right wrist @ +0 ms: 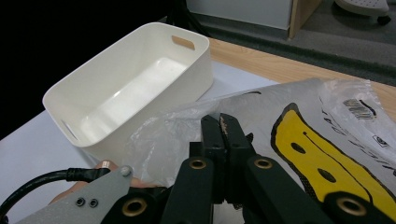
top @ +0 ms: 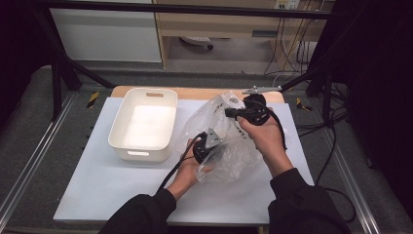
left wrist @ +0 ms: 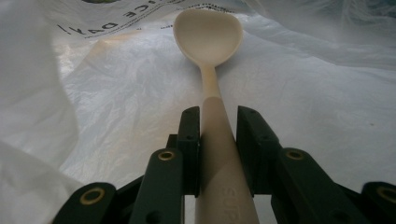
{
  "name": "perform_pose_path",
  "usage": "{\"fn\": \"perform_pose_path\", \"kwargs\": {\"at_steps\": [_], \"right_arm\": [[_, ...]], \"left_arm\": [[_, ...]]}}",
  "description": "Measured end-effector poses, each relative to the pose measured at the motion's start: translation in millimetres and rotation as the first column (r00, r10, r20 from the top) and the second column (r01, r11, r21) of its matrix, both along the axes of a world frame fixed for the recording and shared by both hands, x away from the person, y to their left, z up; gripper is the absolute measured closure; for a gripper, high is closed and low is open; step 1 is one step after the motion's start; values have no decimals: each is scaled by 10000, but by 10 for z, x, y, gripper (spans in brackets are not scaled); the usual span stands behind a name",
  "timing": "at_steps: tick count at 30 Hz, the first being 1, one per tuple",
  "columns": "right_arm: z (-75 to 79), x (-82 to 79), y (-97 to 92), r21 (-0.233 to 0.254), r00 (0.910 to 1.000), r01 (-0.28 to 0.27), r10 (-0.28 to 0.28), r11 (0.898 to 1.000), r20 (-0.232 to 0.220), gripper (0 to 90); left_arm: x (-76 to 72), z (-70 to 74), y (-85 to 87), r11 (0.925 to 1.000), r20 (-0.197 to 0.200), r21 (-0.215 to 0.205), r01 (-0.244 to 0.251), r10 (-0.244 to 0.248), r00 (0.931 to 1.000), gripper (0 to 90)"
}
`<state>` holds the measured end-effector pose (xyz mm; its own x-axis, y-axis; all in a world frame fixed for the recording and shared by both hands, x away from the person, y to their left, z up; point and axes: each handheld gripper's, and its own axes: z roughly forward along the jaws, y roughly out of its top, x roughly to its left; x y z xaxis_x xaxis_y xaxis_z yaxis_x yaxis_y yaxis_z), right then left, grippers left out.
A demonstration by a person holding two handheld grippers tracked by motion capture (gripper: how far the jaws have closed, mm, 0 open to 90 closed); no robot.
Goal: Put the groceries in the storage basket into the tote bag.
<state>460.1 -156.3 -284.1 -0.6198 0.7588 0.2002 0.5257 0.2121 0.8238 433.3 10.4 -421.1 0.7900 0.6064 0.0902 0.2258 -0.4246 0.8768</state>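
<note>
My left gripper (left wrist: pixel 218 126) has its jaws closed down on the handle of a cream plastic spoon (left wrist: pixel 209 56), the pads pressing its sides. The spoon runs straight out from the jaws along their line, handle toward me and bowl at the far end, bowl face up. It lies inside a clear plastic bag (left wrist: pixel 116 102), whose crinkled film is under and around it, with printed lettering near the top of the left gripper view. In the high view my left gripper (top: pixel 210 145) sits inside the bag's near end.

My right gripper (right wrist: pixel 223 126) has its jaws pressed fully together, pinching the edge of the bag (right wrist: pixel 187 126) between the pads; the film bears a yellow figure (right wrist: pixel 322 163). In the high view my right gripper (top: pixel 233 113) holds the bag's far side up off the white mat (top: pixel 97 180).

Left of the bag stands a white bin (top: pixel 142 125) with cut-out handles, nothing in it.
</note>
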Motion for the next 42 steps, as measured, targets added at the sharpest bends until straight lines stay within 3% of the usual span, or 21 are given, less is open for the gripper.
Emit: {"fn": "perform_pose_path", "kwargs": {"at_steps": [2,10,15,21,27,34,39,42], "right_arm": [[4,-3,0,14,10000,-4,4,10000,9,900],[16,-14,-22,51,10000,-17,17,10000,21,900],[14,-14,-43,46,10000,7,-7,10000,-4,900],[-7,-8,-19,7,10000,-46,46,10000,-26,900],[-24,-6,2,-48,10000,-89,88,9999,-33,900],[-4,-7,-5,43,10000,-75,75,10000,-3,900],[-11,-6,-7,49,10000,-76,76,10000,-41,900],[-16,-5,-6,31,9999,-89,89,10000,-53,900]], "left_arm": [[30,-14,-27,10000,-95,-24,-27,26,10000,716],[104,-74,-105,10000,225,-48,59,-58,9997,716],[187,-142,-107,9998,220,-180,115,-111,9997,715],[202,-183,-170,9999,586,110,118,-124,9982,715],[250,-250,-176,9999,357,81,75,-78,9993,715],[291,-352,-214,9976,-23,689,-12,13,10000,718],[296,-315,-237,9989,105,479,-17,12,9999,719],[318,-287,-261,9984,156,558,5,-14,9999,718]]}}
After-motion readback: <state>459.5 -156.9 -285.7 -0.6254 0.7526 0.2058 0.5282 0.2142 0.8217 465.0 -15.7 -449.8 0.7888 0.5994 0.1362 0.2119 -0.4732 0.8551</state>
